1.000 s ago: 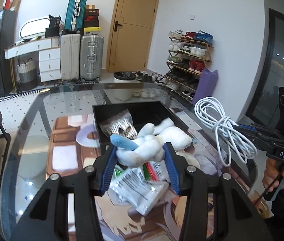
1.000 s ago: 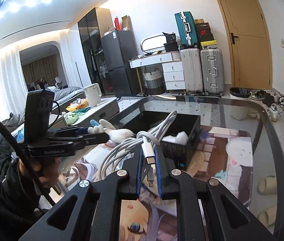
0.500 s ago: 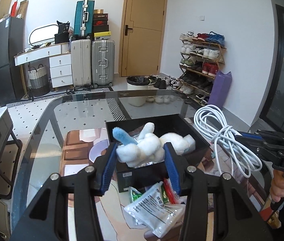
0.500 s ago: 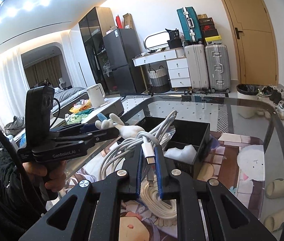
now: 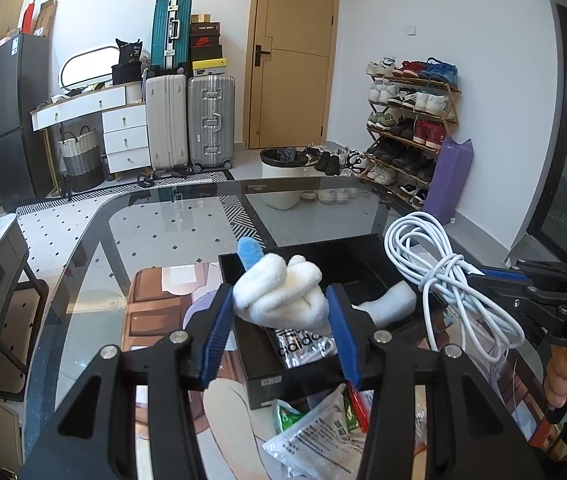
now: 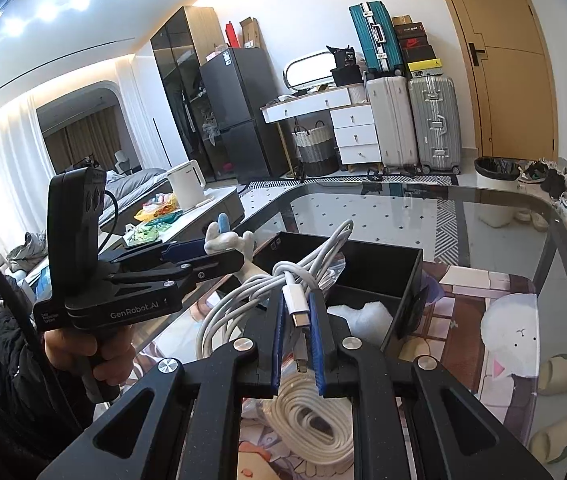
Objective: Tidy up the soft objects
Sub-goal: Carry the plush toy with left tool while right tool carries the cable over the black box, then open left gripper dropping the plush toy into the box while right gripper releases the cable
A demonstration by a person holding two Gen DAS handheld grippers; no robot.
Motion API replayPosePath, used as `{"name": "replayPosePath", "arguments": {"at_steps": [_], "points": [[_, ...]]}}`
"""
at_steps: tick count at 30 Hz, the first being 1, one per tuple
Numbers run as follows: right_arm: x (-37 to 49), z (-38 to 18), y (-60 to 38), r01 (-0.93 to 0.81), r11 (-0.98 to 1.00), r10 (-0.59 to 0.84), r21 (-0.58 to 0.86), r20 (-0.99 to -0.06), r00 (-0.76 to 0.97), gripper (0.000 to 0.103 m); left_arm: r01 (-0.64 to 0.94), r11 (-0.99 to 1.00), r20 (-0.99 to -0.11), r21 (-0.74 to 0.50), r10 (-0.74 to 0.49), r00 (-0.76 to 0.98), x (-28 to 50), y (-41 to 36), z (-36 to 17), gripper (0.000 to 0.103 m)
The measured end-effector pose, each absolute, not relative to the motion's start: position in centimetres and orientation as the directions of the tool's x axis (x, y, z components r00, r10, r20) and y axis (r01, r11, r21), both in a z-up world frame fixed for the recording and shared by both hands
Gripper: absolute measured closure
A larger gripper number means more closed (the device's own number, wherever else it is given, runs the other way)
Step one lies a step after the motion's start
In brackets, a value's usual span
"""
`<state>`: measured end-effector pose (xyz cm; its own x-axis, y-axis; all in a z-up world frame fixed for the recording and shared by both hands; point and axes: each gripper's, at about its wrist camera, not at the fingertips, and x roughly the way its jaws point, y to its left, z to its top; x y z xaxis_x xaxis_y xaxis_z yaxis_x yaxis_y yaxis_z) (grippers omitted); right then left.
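Left gripper point(image 5: 281, 312) clenched on white plush toy point(image 5: 279, 296) with blue ear – toy held in air above near edge of black divided box point(image 5: 295, 384). Right gripper point(image 6: 298, 328) clamped tight on coiled white charging cable point(image 6: 243, 300) – bundle hangs over box's front edge. White foam piece point(image 6: 363, 316) inside box. Box on glass table point(image 5: 179, 232); plastic packets point(image 5: 315, 440) just in front of box.

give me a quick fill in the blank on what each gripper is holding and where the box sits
The left gripper is shut on a white ____ toy with a blue tip.
The right gripper is shut on a coiled white ____.
The open box on the glass table is ____ in colour.

Missing words: plush; cable; black
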<state>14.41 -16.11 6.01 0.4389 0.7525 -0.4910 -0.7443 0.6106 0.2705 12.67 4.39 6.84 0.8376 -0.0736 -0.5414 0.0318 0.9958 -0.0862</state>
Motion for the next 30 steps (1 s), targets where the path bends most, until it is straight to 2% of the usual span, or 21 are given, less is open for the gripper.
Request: {"name": "replayPosePath", "arguments": {"at_steps": [17, 21, 24, 26, 30], "points": [[19.2, 4.0, -14.2, -0.674, 0.665, 0.710, 0.321, -0.552, 0.438, 0.091, 0.028, 0.995, -0.584, -0.098, -0.081, 0.808, 16.4, 4.3, 5.1, 0.057], [20.0, 3.7, -13.6, -0.665, 0.690, 0.681, 0.287, -0.570, 0.460, 0.091, 0.042, 0.995, -0.603, -0.096, -0.091, 0.793, 16.9, 3.9, 4.6, 0.056], [20.2, 3.7, -13.0, -0.647, 0.735, 0.622, 0.204, -0.583, 0.523, 0.090, 0.046, 0.996, -0.608, -0.083, -0.087, 0.789, 16.9, 3.5, 4.4, 0.056], [20.1, 3.7, -13.1, -0.643, 0.744, 0.610, 0.185, -0.580, 0.540, 0.086, 0.049, 0.995, -0.611, -0.085, -0.090, 0.786, 16.8, 3.4, 4.4, 0.054], [19.7, 3.7, -14.0, -0.638, 0.751, 0.603, 0.172, -0.573, 0.555, 0.074, 0.055, 0.996, -0.607, -0.076, -0.090, 0.790, 16.3, 3.4, 4.7, 0.039]]}}
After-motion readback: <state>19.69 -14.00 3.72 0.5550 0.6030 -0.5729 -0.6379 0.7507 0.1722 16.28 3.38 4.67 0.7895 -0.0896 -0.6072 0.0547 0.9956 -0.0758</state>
